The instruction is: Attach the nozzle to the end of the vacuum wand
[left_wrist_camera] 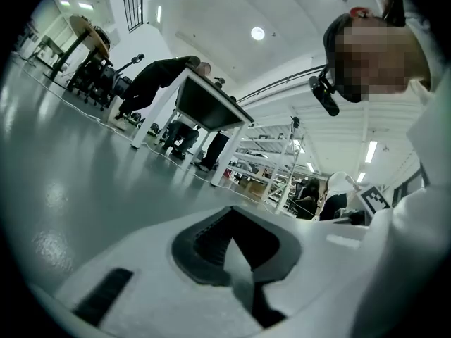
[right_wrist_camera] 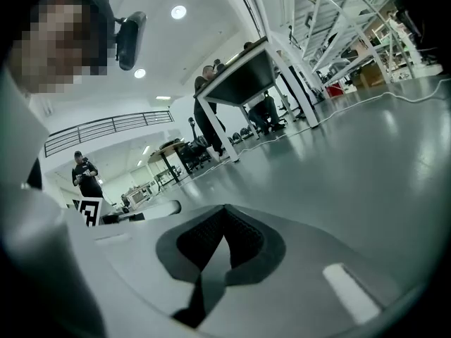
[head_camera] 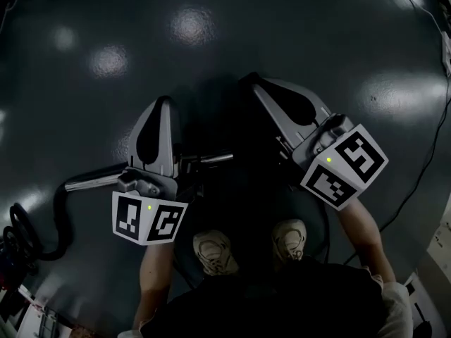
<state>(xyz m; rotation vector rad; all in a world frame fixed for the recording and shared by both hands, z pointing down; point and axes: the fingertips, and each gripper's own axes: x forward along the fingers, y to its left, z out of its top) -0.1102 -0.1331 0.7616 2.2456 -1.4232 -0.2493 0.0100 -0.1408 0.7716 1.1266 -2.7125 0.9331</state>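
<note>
Left gripper (head_camera: 163, 103): clenched, nothing in it.
Right gripper (head_camera: 252, 82): clenched, nothing in it.
Vacuum wand (head_camera: 91, 179): lies on the dark floor (head_camera: 232, 41), near the left gripper.

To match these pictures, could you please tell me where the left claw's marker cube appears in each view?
Head view: the left claw's marker cube sits lower left.
Left gripper view: not in it.
Right gripper view: the cube shows at the left edge, beside a pale tube.
Shared landmark: the glossy grey floor.
</note>
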